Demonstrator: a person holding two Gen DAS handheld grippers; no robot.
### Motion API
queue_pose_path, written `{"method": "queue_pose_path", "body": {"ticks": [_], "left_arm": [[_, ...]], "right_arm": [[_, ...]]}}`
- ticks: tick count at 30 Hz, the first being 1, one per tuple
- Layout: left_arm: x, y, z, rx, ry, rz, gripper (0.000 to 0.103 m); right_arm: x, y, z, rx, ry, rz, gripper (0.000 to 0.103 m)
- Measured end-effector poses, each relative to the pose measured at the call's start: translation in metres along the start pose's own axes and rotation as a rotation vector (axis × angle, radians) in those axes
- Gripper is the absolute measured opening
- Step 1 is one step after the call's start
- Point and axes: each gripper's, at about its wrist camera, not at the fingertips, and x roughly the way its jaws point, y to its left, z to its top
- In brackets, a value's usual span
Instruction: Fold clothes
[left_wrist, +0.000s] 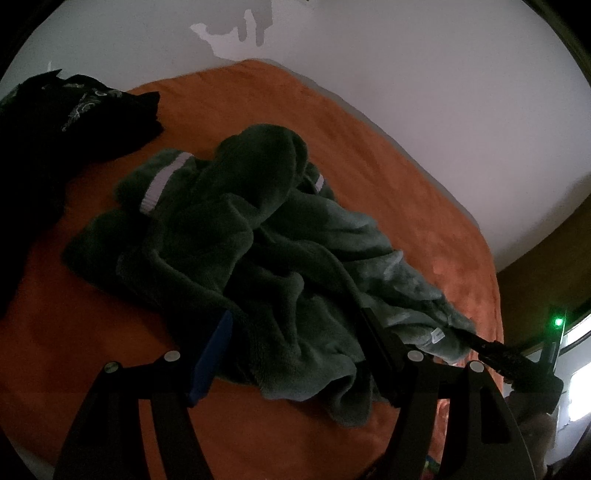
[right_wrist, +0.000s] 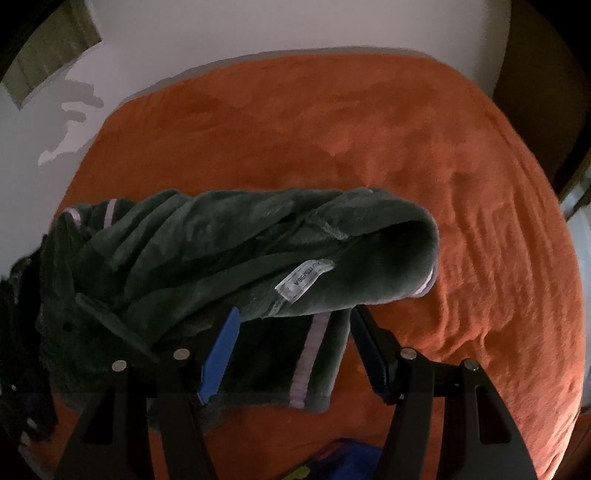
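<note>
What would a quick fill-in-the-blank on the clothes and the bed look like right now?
1. The crumpled green fleece garment lies on a bed cover coloured ____.
2. The cuffs of the green garment carry a band that is pale ____.
3. In the left wrist view, the garment at the far left of the bed is coloured ____.
4. A white ____ with printed letters is sewn to the green garment.

Missing words: orange; grey; black; label

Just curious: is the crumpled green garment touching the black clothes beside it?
Cannot tell. In the left wrist view the green garment lies beside the black clothes, but darkness hides any contact.
</note>
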Motion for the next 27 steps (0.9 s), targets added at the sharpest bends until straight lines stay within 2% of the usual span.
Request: {"method": "queue_pose_path", "body": {"ticks": [7,12,15,21,27], "left_arm": [[0.002,-0.002,-0.001,0.005,0.008,0.003,0.071],[0.009,0.0,-0.003,0.016,0.026,0.033,0.071],[0.018,0.001,-0.004,0.031,0.047,0.052,0.076],[0.031,0.006,-0.008,0.032,0.077,0.082,0.076],[0.038,0.011,-0.008,0.014,0.092,0.089,0.077]], "right_arm": [[0.009,0.003,-0.003,0.011,0.02,0.009,0.062],[0.022,-0.002,-0.009,0.04,0.061,0.012,0.062],[0.031,-0.005,-0.012,0.063,0.083,0.021,0.062],[0.041,-0.009,-0.019,0.086,0.106,0.026,0.062],[0.045,-0.008,-0.03,0.121,0.128,0.066,0.062]]}}
